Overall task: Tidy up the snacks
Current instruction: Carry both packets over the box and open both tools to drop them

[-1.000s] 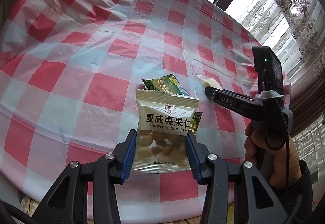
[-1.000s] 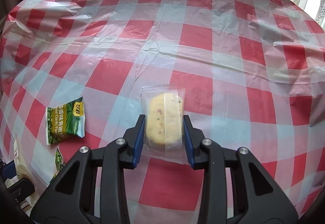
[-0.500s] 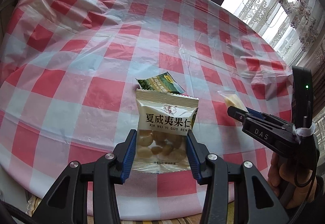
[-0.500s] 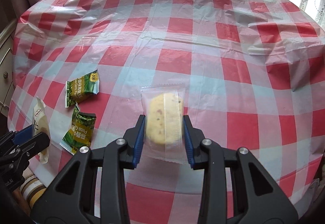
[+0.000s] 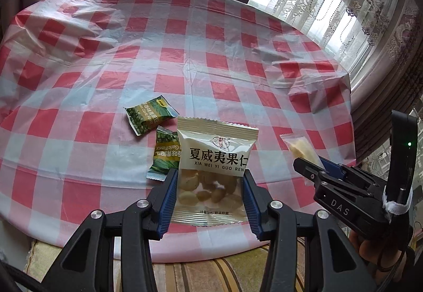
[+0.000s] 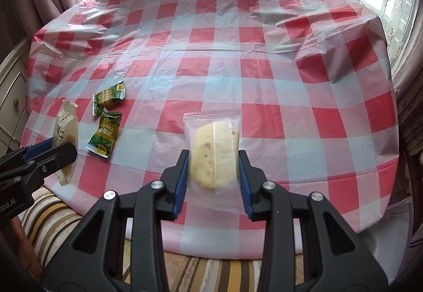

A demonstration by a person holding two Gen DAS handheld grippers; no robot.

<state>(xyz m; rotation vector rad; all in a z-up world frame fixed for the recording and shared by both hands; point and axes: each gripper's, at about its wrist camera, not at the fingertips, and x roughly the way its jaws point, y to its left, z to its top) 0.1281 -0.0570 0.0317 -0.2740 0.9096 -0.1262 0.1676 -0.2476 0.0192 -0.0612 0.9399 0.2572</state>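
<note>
Holding two items aloft: my left tool [image 5: 208, 194] pinches the white macadamia-nut packet [image 5: 215, 159]; my right tool [image 6: 214, 175] pinches the clear-wrapped round biscuit [image 6: 212, 151]. Two green foil pea packets [image 6: 105, 137] lie on the red-checked bench [image 6: 264, 67], unsorted. No container visible; likely half done.

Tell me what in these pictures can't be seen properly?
- Nearer green pea packet: in the left view, its right side is hidden behind the macadamia packet.
- Biscuit packet: in the left view, its lower end is covered by the right gripper.
- Macadamia packet's small bottom print: too tiny to read.
- Where the snacks go: no container shows in either view.
</note>
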